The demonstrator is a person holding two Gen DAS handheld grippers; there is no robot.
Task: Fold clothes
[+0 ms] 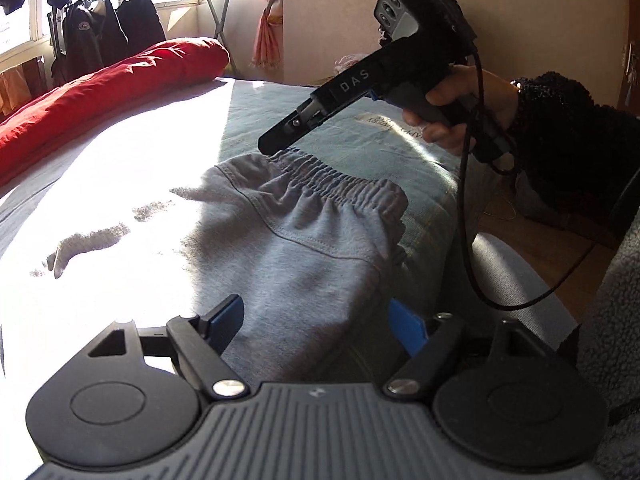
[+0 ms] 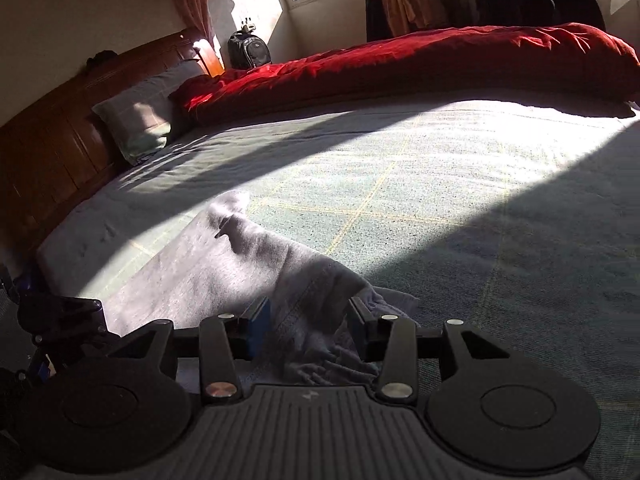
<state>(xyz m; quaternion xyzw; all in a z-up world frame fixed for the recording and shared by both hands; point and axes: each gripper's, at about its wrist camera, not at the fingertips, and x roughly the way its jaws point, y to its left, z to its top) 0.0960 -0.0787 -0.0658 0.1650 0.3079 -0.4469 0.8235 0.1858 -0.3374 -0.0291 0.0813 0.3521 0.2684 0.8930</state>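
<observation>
Grey sweatpants (image 1: 312, 248) lie flat on the bed, their gathered elastic waistband (image 1: 344, 186) toward the right and the legs running off into the sunlit patch. My left gripper (image 1: 318, 324) stands open over the near part of the pants, with cloth lying loose between its wide blue pads. A hand (image 1: 460, 104) holds my right gripper (image 1: 276, 144), whose tip sits at the far end of the waistband. In the right wrist view the right gripper (image 2: 310, 324) is open, with bunched grey cloth (image 2: 224, 272) between its fingers and not clamped.
The checked blue-green bedcover (image 2: 440, 200) stretches wide beyond the pants. A red duvet (image 2: 400, 64) is rolled along the far side. A pillow (image 2: 136, 120) leans on the wooden headboard (image 2: 48, 140). A clothes rack (image 1: 104, 32) stands by the window.
</observation>
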